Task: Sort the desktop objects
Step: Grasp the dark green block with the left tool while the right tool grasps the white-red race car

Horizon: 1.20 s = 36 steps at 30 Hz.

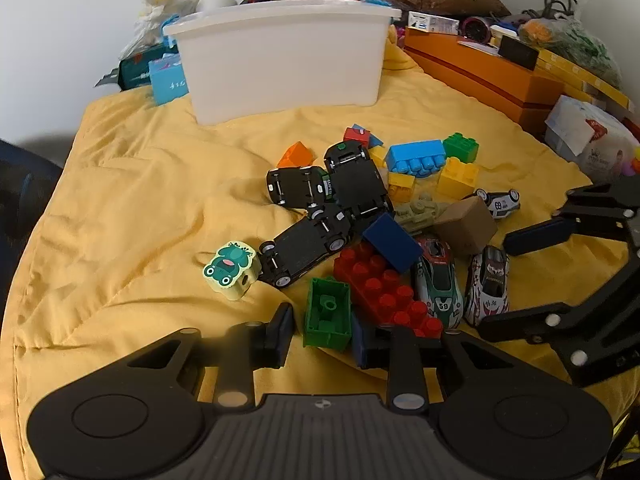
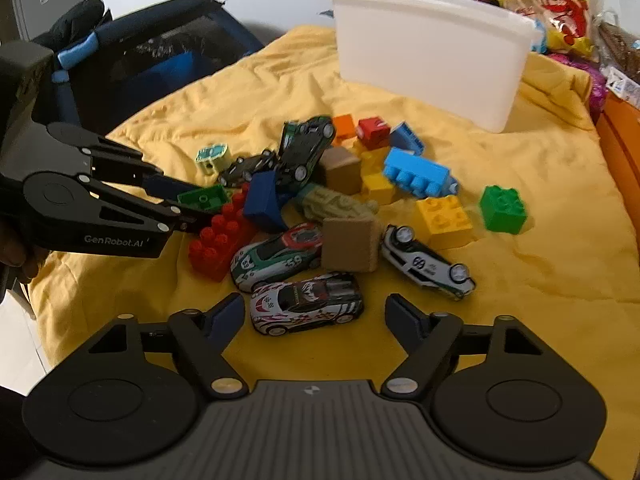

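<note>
A pile of toy cars and building bricks lies on a yellow cloth (image 1: 140, 200). My left gripper (image 1: 322, 334) is open, its fingers either side of a hollow green brick (image 1: 327, 314) next to a long red brick (image 1: 384, 288). It also shows in the right wrist view (image 2: 176, 196), around that green brick (image 2: 202, 197). My right gripper (image 2: 314, 316) is open, its fingers either side of a white and black toy car (image 2: 306, 307). This car shows in the left wrist view (image 1: 489, 286), with my right gripper (image 1: 496, 280) over it. A white bin (image 1: 280, 60) stands behind the pile.
Black toy cars (image 1: 312, 216), a frog block (image 1: 230, 266), blue (image 1: 416, 158), yellow (image 1: 458, 176) and green (image 1: 462, 146) bricks and brown cubes (image 1: 466, 224) fill the pile. Orange boxes (image 1: 480, 68) and clutter line the right. A dark chair (image 2: 160, 52) stands beyond the cloth's left edge.
</note>
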{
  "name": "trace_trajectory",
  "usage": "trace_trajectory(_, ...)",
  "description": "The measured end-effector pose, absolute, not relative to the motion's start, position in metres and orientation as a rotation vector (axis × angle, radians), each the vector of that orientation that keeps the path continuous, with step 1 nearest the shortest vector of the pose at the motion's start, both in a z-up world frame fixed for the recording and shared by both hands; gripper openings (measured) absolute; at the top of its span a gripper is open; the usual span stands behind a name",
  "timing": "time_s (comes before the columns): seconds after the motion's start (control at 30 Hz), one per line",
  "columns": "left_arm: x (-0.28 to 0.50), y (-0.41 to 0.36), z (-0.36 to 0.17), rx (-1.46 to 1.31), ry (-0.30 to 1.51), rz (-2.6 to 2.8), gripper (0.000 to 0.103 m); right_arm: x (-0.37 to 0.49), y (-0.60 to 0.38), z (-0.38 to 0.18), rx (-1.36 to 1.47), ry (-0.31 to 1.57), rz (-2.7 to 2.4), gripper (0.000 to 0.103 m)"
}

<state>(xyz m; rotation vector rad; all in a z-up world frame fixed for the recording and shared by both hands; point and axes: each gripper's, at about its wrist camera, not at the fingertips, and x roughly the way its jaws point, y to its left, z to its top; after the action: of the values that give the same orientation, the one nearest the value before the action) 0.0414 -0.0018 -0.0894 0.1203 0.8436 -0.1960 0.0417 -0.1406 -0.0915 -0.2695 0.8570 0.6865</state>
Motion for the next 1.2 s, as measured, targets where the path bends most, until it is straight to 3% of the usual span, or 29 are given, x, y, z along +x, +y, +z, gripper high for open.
trace_trajectory(0.1, 0.042, 0.005, -0.086, 0.094, 0.832, -0.197, 0.024, 0.046, -0.14, -0.094, -0.254, 0.864, 0.692, 0.068)
trace_trajectory(0.7, 0.018, 0.033, -0.062, 0.014, 0.803, -0.168, 0.024, 0.031, -0.164, -0.074, -0.178, 0.814, 0.691, 0.068)
trace_trajectory(0.83, 0.019, 0.028, -0.086, 0.037, 0.895, -0.188, 0.037, 0.03, -0.16, -0.079, -0.224, 0.813, 0.701, 0.068)
trace_trajectory(0.97, 0.014, 0.025, -0.089, 0.051, 0.869, -0.178, 0.038, 0.031, -0.158, -0.088, -0.235, 0.838, 0.693, 0.068)
trace_trajectory(1.03, 0.014, 0.028, -0.089, 0.037, 0.868, -0.174, 0.036, 0.031, -0.159, -0.092, -0.236, 0.848, 0.682, 0.068)
trace_trajectory(1.1, 0.014, 0.028, -0.088, 0.049, 0.865, -0.167, 0.027, 0.032, -0.161, -0.095, -0.228, 0.86, 0.677, 0.068)
trace_trajectory(1.2, 0.009, 0.03, -0.083, 0.062, 0.85, -0.177, 0.024, 0.032, -0.163, -0.096, -0.226, 0.861, 0.676, 0.068)
